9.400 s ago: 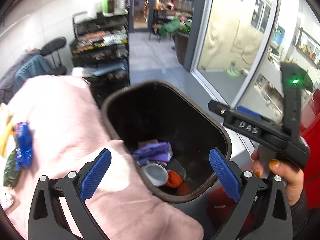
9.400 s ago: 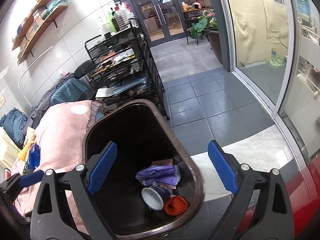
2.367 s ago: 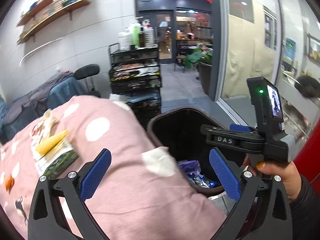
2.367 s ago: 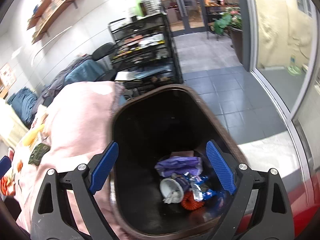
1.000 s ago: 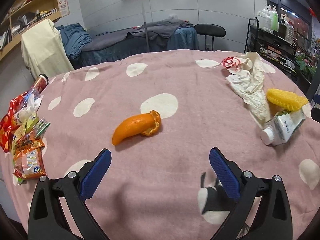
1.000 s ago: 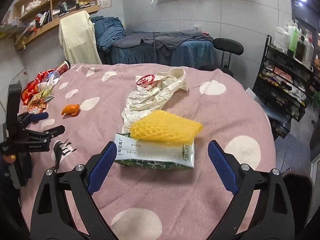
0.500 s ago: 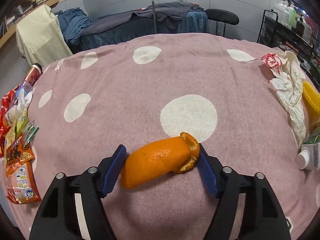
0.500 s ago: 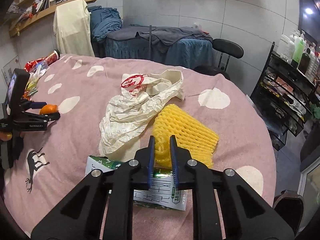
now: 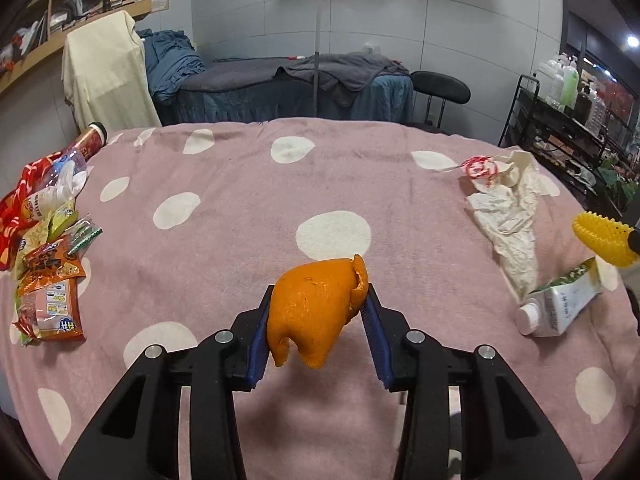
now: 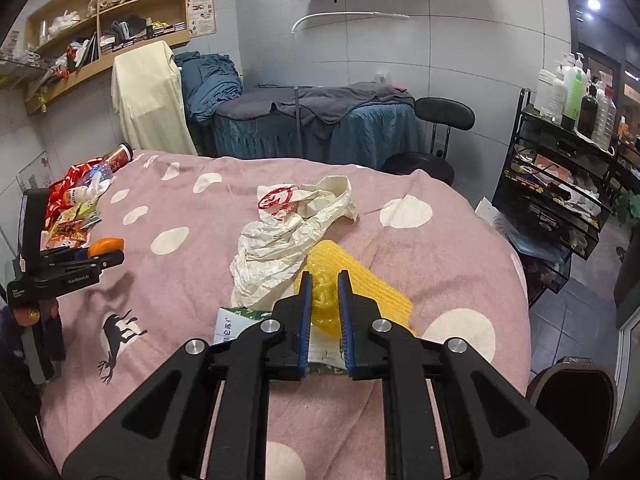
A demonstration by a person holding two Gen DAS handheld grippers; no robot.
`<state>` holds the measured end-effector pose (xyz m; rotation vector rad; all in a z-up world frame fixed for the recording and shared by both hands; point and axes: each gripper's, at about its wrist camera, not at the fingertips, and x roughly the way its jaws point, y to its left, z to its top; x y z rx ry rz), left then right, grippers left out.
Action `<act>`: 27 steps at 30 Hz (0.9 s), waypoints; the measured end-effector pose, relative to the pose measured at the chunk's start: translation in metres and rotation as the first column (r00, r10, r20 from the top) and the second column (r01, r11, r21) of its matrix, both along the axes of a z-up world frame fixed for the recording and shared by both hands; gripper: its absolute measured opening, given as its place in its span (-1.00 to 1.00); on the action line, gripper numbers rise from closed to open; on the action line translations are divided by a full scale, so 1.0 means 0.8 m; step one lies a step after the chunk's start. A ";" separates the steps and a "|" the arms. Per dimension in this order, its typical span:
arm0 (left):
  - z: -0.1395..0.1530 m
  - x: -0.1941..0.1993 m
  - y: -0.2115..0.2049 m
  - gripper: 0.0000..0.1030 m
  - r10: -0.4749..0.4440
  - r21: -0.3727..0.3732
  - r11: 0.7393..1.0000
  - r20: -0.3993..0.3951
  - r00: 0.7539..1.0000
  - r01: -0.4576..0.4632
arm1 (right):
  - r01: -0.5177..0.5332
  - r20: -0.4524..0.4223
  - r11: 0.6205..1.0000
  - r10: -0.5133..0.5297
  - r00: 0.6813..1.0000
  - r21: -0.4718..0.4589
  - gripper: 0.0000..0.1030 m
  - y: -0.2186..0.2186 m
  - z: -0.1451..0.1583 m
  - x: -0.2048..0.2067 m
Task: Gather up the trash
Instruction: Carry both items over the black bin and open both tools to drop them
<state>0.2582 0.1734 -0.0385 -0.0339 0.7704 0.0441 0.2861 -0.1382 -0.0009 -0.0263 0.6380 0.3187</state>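
My left gripper (image 9: 319, 290) has an orange peel (image 9: 316, 316) between its blue pads; the jaws are closing on it and it hangs clear of the pink spotted tablecloth (image 9: 240, 184). In the right wrist view that gripper (image 10: 100, 254) and the peel (image 10: 105, 246) show at the far left. My right gripper (image 10: 325, 276) is shut on a yellow foam fruit net (image 10: 360, 280), pinched at its near end. Below the net lies a small milk carton (image 10: 232, 324), and a crumpled white paper bag (image 10: 288, 232) lies just behind.
Snack wrappers and a bottle (image 9: 44, 248) are heaped at the table's left edge. A dark trash bin (image 10: 576, 404) stands on the floor off the table's right edge. A black wire shelf rack (image 10: 552, 184) and a stool (image 10: 440, 120) stand beyond.
The left jaws closed on the orange peel and raised it off the cloth. The right gripper, shut on the yellow net, rose a little above the carton.
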 end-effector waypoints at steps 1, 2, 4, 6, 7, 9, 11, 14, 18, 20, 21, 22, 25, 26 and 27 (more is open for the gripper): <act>0.005 -0.008 -0.006 -0.19 -0.008 -0.004 1.000 0.015 1.000 0.008 | -0.003 0.002 1.000 0.003 1.000 0.003 -0.73 -0.003 0.001 -0.008; 0.009 -0.017 -0.014 -0.19 -0.016 -0.009 1.000 0.028 0.999 0.016 | -0.005 0.004 1.000 0.004 1.000 0.005 -0.73 -0.005 0.002 -0.015; 0.017 -0.032 -0.030 -0.19 -0.036 -0.013 0.999 0.052 0.998 0.037 | -0.006 0.006 1.000 0.006 1.000 0.011 -0.73 -0.012 0.003 -0.030; 0.023 -0.047 -0.046 -0.19 -0.059 -0.024 0.998 0.070 0.996 0.061 | -0.002 0.011 1.000 0.002 1.000 0.013 -0.73 -0.019 0.003 -0.044; 0.026 -0.053 -0.055 -0.19 -0.073 -0.031 0.997 0.076 0.994 0.075 | 0.002 0.017 1.000 -0.002 1.000 0.007 -0.73 -0.021 0.003 -0.050; 0.029 -0.064 -0.069 -0.19 -0.089 -0.033 0.995 0.088 0.992 0.092 | 0.015 0.027 1.000 -0.015 1.000 -0.006 -0.73 -0.027 0.001 -0.064; 0.030 -0.074 -0.084 -0.19 -0.111 -0.036 0.993 0.091 0.990 0.115 | 0.021 0.025 1.000 -0.021 0.999 -0.003 -0.73 -0.034 0.000 -0.075; 0.027 -0.085 -0.106 -0.19 -0.147 -0.050 0.987 0.085 0.985 0.152 | 0.036 0.017 0.999 -0.036 0.999 0.012 -0.73 -0.048 -0.004 -0.089; 0.024 -0.096 -0.132 -0.19 -0.191 -0.083 0.977 0.076 0.979 0.197 | 0.062 0.005 0.998 -0.062 0.998 0.028 -0.73 -0.067 -0.010 -0.105; 0.025 -0.103 -0.150 -0.19 -0.215 -0.101 0.970 0.082 0.973 0.223 | 0.080 -0.003 0.996 -0.080 0.997 0.042 -0.73 -0.078 -0.014 -0.113; 0.024 -0.107 -0.159 -0.19 -0.229 -0.108 0.965 0.085 0.970 0.238 | 0.091 -0.007 0.995 -0.091 0.996 0.048 -0.73 -0.085 -0.016 -0.117; 0.024 -0.109 -0.168 -0.19 -0.247 -0.112 0.960 0.086 0.965 0.256 | 0.103 -0.012 0.993 -0.102 0.995 0.053 -0.73 -0.091 -0.018 -0.119; 0.022 -0.115 -0.196 -0.19 -0.288 -0.122 0.947 0.085 0.954 0.297 | 0.142 -0.024 0.988 -0.140 0.990 0.067 -0.73 -0.111 -0.023 -0.128; 0.021 -0.116 -0.205 -0.19 -0.303 -0.126 0.942 0.083 0.949 0.312 | 0.154 -0.026 0.986 -0.152 0.988 0.070 -0.73 -0.118 -0.025 -0.131; 0.020 -0.117 -0.214 -0.19 -0.318 -0.130 0.936 0.082 0.945 0.326 | 0.168 -0.028 0.983 -0.167 0.986 0.073 -0.73 -0.125 -0.026 -0.135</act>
